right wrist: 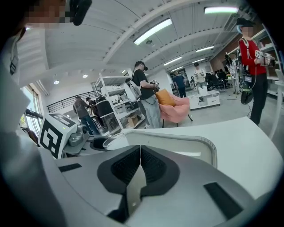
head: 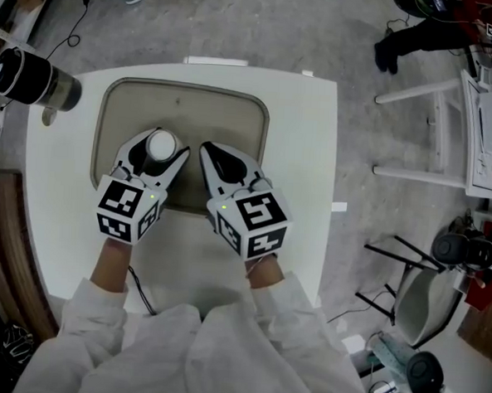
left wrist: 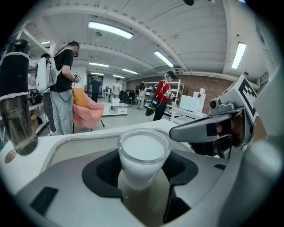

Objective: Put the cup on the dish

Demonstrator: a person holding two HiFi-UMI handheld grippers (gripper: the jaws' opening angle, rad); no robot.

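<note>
Left tongs (head: pixel 160 149) clamped on cup (left wrist: pixel 143 153), over dish (head: pixel 235 108); right tongs (head: pixel 209 152) closed, empty. I'd lower straight, keep cup upright, release only once base sits flat, away from rim.

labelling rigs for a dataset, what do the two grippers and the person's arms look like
The left gripper and right gripper share pale grey-white pointed shells with black ribbed pads inside the jaws. Each carries a white marker cube printed with black square patterns and a small green light. A thin dark cable runs by the left wrist. The person wears loose white sleeves.
</note>
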